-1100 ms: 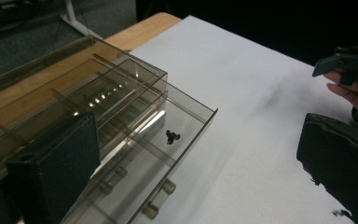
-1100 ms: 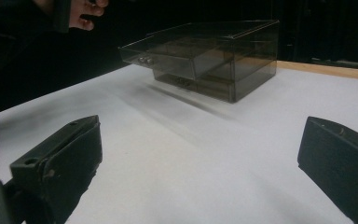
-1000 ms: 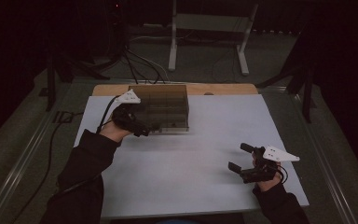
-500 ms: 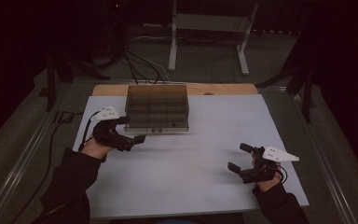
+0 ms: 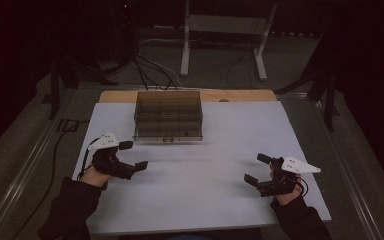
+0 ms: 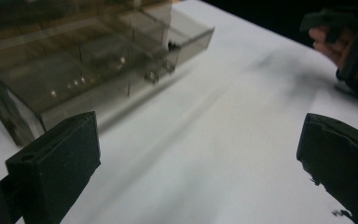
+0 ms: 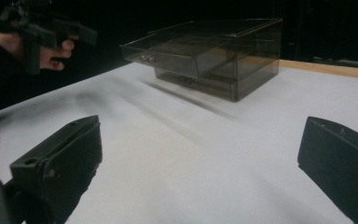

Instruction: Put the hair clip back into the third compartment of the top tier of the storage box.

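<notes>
The drawer box [image 5: 168,116] is sitting at the desk's [image 5: 220,195] far edge, long axis along it. The left claw [image 5: 133,155], gaping empty, is hovering nearer; the right claw [image 5: 257,168], equally open, is lying well apart.

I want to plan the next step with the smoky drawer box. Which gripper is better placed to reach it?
Left. The left gripper is open, close to the drawer box; the right gripper lies farther off.

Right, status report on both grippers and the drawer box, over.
Left gripper open, empty, front-left of drawer box. Right gripper open, empty, near table front-right. One drawer slightly out. Nothing in the way.
</notes>
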`<state>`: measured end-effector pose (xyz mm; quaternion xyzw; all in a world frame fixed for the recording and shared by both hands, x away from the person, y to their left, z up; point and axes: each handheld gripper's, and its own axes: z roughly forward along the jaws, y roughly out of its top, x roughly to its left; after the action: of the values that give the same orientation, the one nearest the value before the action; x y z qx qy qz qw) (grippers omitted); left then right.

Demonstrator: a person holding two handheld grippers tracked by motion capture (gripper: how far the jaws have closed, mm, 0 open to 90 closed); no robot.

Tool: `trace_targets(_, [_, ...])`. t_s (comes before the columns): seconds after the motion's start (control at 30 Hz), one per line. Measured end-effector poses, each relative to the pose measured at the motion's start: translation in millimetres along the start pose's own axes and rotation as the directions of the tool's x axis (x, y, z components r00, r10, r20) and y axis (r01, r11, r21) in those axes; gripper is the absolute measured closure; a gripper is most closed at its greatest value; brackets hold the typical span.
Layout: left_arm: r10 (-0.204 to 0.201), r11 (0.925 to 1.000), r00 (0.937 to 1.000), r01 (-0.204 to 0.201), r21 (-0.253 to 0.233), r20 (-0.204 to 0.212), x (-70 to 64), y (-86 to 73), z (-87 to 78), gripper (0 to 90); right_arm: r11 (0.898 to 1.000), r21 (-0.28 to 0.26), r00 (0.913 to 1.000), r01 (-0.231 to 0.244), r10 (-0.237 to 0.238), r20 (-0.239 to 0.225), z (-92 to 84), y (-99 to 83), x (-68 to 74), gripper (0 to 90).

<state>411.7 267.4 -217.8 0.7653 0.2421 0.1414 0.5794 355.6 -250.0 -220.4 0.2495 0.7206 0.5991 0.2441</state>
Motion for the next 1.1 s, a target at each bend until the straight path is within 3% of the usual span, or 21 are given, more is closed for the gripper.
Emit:
trace_targets(0.6, [-0.034,0.9994,0.9993,0.034,-0.007,-0.017,-6.4,-53.2,11.5,0.5,1.0,0.003,1.0,0.0,0.0,-0.002,0.4,-0.5,0.4,0.0])
trace_targets(1.1, [-0.035,0.9991,0.9964,0.037,0.02,-0.077,-14.6,-79.6,-4.6,0.5,1.0,0.003,1.0,0.001,-0.001,-0.01,0.8,-0.4,1.1,0.0])
